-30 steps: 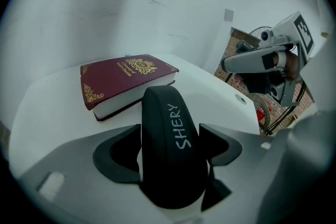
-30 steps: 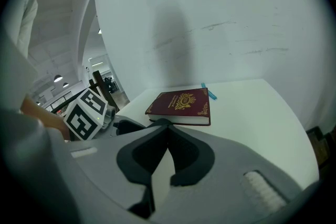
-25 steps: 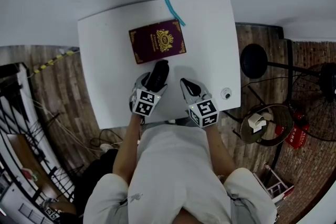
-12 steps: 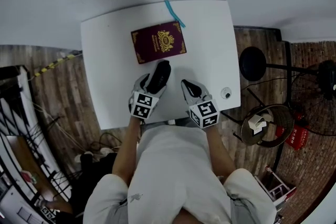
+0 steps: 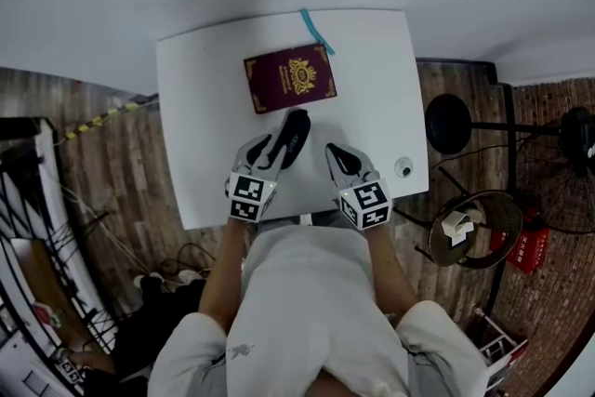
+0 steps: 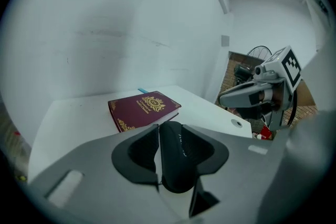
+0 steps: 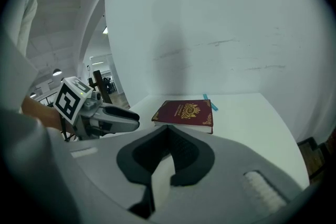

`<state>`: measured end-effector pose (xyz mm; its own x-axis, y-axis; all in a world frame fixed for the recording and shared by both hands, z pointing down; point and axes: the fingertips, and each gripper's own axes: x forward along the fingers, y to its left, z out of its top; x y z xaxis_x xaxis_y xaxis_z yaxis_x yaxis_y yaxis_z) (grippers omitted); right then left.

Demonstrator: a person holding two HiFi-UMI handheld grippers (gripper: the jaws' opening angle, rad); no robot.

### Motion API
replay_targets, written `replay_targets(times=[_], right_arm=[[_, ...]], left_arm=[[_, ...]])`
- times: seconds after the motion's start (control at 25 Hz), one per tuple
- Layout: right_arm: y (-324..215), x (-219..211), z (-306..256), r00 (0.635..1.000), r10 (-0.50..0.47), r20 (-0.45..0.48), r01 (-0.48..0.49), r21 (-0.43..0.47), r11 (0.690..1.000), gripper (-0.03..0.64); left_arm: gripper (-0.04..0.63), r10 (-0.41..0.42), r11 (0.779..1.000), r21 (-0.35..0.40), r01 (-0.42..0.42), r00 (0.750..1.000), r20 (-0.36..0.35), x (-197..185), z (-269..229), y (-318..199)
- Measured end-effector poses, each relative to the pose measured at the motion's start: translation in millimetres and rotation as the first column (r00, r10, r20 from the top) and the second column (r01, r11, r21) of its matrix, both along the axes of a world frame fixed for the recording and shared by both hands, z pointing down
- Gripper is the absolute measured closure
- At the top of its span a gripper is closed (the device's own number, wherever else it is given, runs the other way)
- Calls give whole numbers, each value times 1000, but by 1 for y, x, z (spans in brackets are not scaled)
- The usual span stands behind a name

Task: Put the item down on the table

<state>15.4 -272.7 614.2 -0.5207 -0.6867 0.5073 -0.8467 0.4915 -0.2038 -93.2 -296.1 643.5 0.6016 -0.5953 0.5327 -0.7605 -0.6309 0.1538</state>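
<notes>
A maroon book (image 5: 290,79) with a gold crest lies flat on the white table (image 5: 204,135), free of both grippers. My left gripper (image 5: 297,118) hovers just short of the book's near edge. Its jaws are closing with only a thin gap left and nothing between them. In the left gripper view the book (image 6: 143,108) lies beyond the fingertips (image 6: 176,149). My right gripper (image 5: 333,152) sits to the right and nearer the person, shut and empty. From the right gripper view the book (image 7: 185,112) lies ahead.
A light blue strip (image 5: 314,28) lies at the table's far edge behind the book. A small round fitting (image 5: 402,167) sits near the table's right edge. A black stool (image 5: 449,110) and a fan stand on the wooden floor to the right.
The head view has drifted, so the table sits a little further right. The book has not moved, and both grippers stay at its near side.
</notes>
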Motion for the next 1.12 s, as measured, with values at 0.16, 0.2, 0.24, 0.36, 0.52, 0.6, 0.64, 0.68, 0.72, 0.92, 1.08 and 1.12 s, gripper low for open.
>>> replay_targets(times=[0.16, 0.2, 0.24, 0.36, 0.52, 0.6, 0.64, 0.68, 0.72, 0.92, 1.08, 1.12], right_arm=[[5, -4, -4, 1000, -3, -12, 3, 13, 1000, 614], [6, -6, -4, 1000, -7, -19, 8, 14, 1000, 614], [7, -8, -4, 1000, -13, -28, 13, 15, 1000, 614], [12, -13, -3, 999, -22, -50, 22, 10, 1000, 615], [18, -18, -3, 999, -13, -52, 13, 8, 1000, 614], [20, -20, -2, 998, -10, -54, 11, 9, 1000, 614], [20, -21, -2, 998, -9, -55, 10, 9, 1000, 614], [21, -22, -2, 998, -9, -56, 10, 10, 1000, 614], [21, -23, -2, 998, -9, -58, 10, 10, 1000, 614], [21, -25, -2, 997, -12, -72, 12, 7, 1000, 615], [20, -28, -5, 997, -13, -77, 14, 10, 1000, 614], [19, -29, -5, 997, -14, -77, 15, 11, 1000, 614]], left_arm=[[509, -29, 999, 44, 30, 999, -24, -12, -17, 5], [529, -37, 998, 54, 38, 999, -28, -15, -20, 6], [546, -43, 997, 63, 45, 999, -31, -18, -23, 7], [583, -49, 995, 81, 52, 998, -29, -26, -27, 13], [583, -44, 996, 81, 47, 999, -30, -32, -25, 22], [583, -41, 996, 82, 44, 999, -34, -34, -24, 24], [583, -40, 996, 83, 43, 999, -35, -35, -24, 24], [583, -39, 996, 84, 42, 999, -35, -36, -23, 24], [583, -38, 996, 85, 41, 999, -35, -36, -23, 24], [583, -36, 995, 90, 39, 999, -41, -38, -25, 23], [583, -33, 995, 92, 37, 999, -43, -39, -26, 22], [583, -33, 995, 91, 37, 999, -44, -40, -26, 22]])
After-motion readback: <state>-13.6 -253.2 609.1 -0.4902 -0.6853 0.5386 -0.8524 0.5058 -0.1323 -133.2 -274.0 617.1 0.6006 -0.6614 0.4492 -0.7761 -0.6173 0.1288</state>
